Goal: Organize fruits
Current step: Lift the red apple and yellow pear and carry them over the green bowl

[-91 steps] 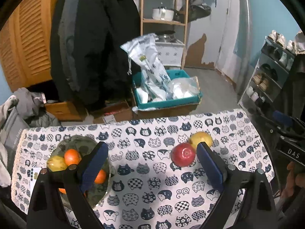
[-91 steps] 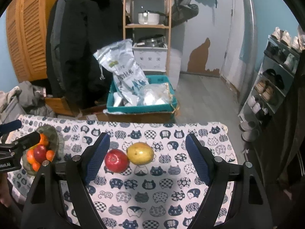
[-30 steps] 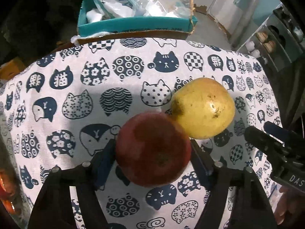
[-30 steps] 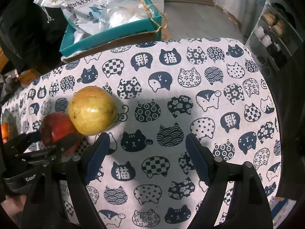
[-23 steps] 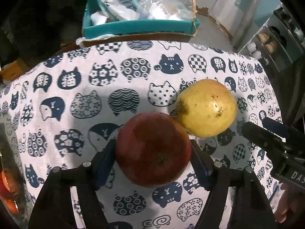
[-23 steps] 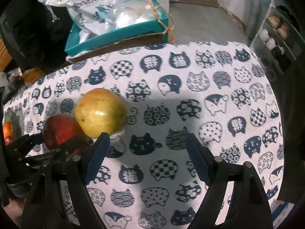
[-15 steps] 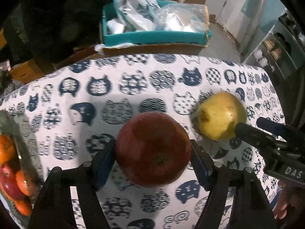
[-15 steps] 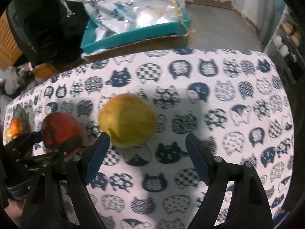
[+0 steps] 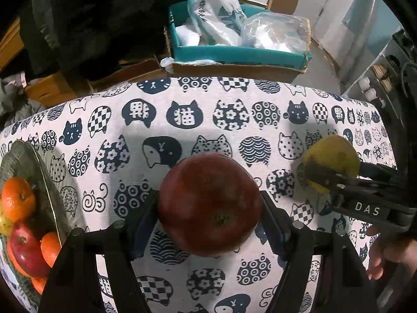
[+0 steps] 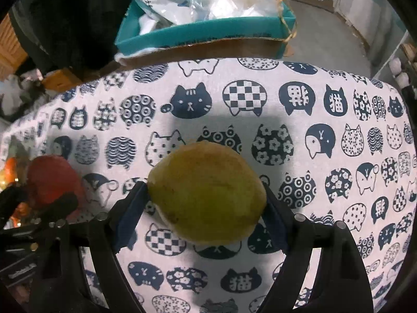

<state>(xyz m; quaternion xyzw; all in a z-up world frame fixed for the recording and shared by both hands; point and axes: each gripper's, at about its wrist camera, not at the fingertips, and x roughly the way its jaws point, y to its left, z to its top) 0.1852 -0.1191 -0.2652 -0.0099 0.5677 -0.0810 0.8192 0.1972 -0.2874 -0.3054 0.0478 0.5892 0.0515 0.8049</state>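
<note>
1. Left gripper (image 9: 209,216) – pads clamped on the red apple (image 9: 209,203), held above the cat-print cloth (image 9: 182,114).
2. Right gripper (image 10: 206,208) – jaws opening, yellow pear (image 10: 207,191) between them; can't tell if pads press.
3. Glass bowl (image 9: 49,182) w/ fruit at far left.

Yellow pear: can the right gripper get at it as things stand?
Probably yes. The yellow pear already sits between the right gripper pads, which are opening at this moment, and nothing crowds it; the red apple is clamped apart in the left gripper.
</note>
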